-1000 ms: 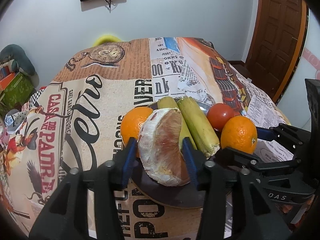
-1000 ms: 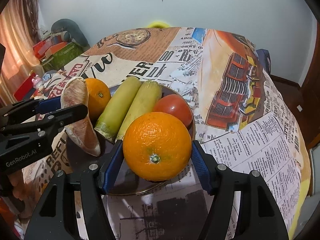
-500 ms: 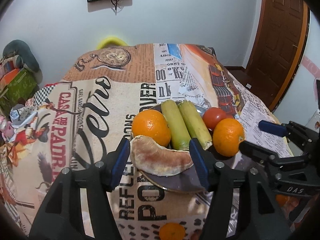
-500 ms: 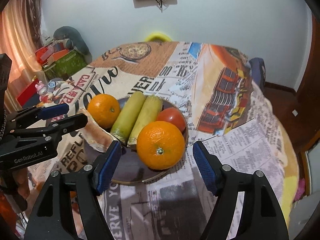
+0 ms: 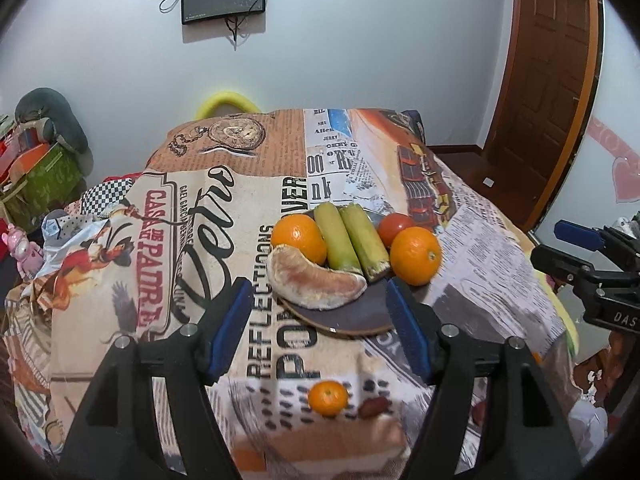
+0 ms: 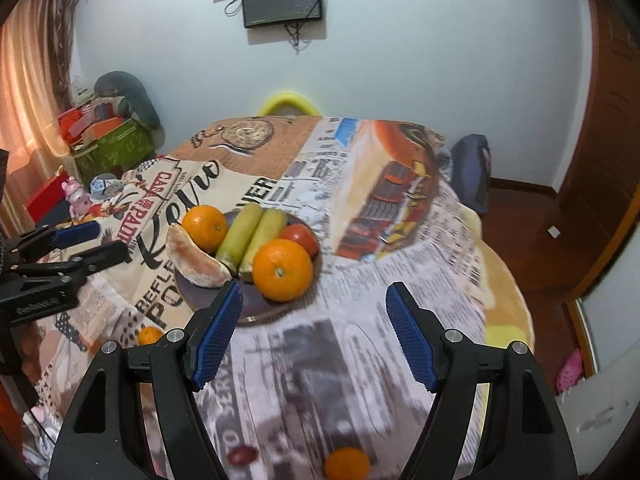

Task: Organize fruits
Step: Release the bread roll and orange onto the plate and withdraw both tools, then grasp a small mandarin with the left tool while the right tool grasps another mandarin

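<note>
**Both grippers spread and empty, fruit plate lying ahead of them**

The left gripper [image 5: 320,328] is spread wide with nothing between its blue pads. Just beyond its fingertips sits the dark plate [image 5: 344,318] on the desk [image 5: 224,240], which is covered with a printed newspaper-style cloth. A peeled pomelo wedge [image 5: 316,282] lies at the plate's near edge. Behind it are an orange [image 5: 298,238], two green-yellow cobs [image 5: 350,240] side by side, a tomato [image 5: 396,228], and a second orange [image 5: 416,256] at the right rim.

The right gripper [image 6: 314,330] is also spread and holds nothing. From its view the plate [image 6: 208,300] lies ahead and to the left, with the nearest orange [image 6: 283,270] just past the left fingertip [image 6: 224,320]. A small mandarin [image 5: 328,398] and a dark red fruit [image 5: 374,406] rest on the cloth near the desk's front edge, apart from the plate.
</note>
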`<state>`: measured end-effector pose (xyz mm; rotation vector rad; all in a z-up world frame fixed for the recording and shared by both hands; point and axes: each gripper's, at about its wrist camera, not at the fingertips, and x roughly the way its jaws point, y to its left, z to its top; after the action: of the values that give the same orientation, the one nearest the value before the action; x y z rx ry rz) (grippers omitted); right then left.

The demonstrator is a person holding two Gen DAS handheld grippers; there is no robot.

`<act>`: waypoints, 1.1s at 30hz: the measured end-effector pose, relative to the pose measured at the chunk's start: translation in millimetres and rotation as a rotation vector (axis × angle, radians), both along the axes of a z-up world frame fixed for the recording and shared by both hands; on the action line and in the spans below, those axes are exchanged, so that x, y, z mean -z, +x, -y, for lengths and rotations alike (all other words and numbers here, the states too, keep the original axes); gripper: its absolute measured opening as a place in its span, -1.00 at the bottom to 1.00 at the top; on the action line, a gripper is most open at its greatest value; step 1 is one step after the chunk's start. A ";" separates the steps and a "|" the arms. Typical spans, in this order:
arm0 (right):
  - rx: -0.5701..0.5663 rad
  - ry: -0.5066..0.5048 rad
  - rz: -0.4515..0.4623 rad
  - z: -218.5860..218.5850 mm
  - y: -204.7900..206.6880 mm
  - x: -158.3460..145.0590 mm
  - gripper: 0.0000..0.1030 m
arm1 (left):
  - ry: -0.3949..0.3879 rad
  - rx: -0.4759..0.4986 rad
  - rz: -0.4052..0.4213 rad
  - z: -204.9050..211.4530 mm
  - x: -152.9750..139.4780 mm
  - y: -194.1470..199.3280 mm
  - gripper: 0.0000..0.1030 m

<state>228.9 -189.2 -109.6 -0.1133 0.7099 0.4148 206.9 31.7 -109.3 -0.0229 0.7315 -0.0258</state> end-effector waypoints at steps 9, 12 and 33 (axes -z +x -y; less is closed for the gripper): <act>0.067 -0.027 -0.123 24.3 -21.1 31.1 0.40 | -0.030 -0.020 -0.034 -6.6 10.4 -35.3 0.39; 0.085 -0.030 -0.171 29.5 -27.4 47.8 0.40 | -0.045 -0.026 -0.059 -10.0 18.5 -42.7 0.39; 0.094 -0.019 -0.349 51.9 -41.6 114.5 -0.32 | -0.033 -0.033 -0.175 -9.8 70.1 -44.3 0.39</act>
<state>187.2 -241.1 -224.1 -0.0246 1.0591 0.3410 162.7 41.4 -179.4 -0.0700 0.9059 -0.0043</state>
